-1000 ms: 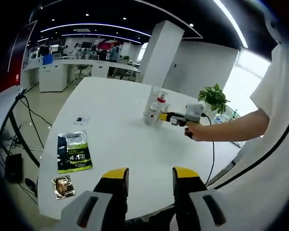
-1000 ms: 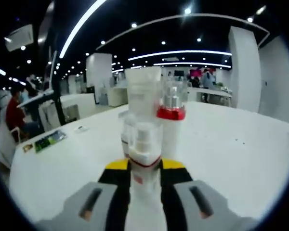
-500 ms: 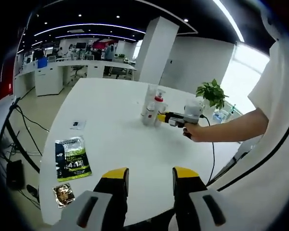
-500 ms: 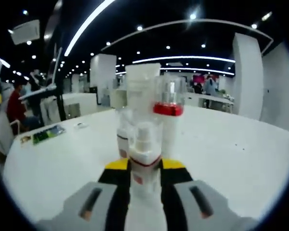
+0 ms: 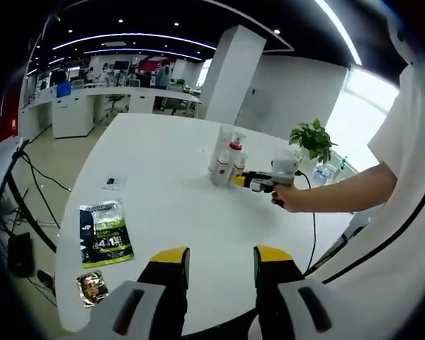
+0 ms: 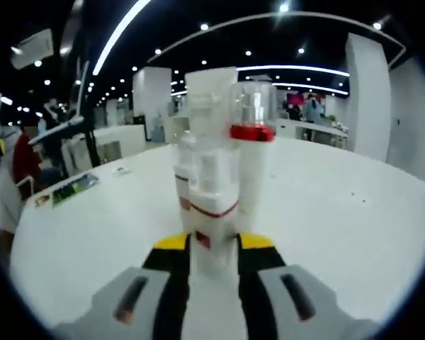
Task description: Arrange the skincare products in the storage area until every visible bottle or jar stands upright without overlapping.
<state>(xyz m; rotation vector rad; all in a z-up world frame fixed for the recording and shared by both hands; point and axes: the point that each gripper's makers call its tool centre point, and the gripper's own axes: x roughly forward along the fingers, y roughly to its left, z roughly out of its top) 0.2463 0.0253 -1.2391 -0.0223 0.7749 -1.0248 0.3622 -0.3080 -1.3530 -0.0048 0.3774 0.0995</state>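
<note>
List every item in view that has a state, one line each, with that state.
left gripper: open, holding nothing, above the table's near edge
right gripper: shut on the front spray bottle
front spray bottle: upright, between the right gripper's jaws
red-collared bottle: upright, clear cap on
tall white bottle: upright, behind the front one
green packet: lying flat on the table
small brown packet: lying flat near the table's edge
</note>
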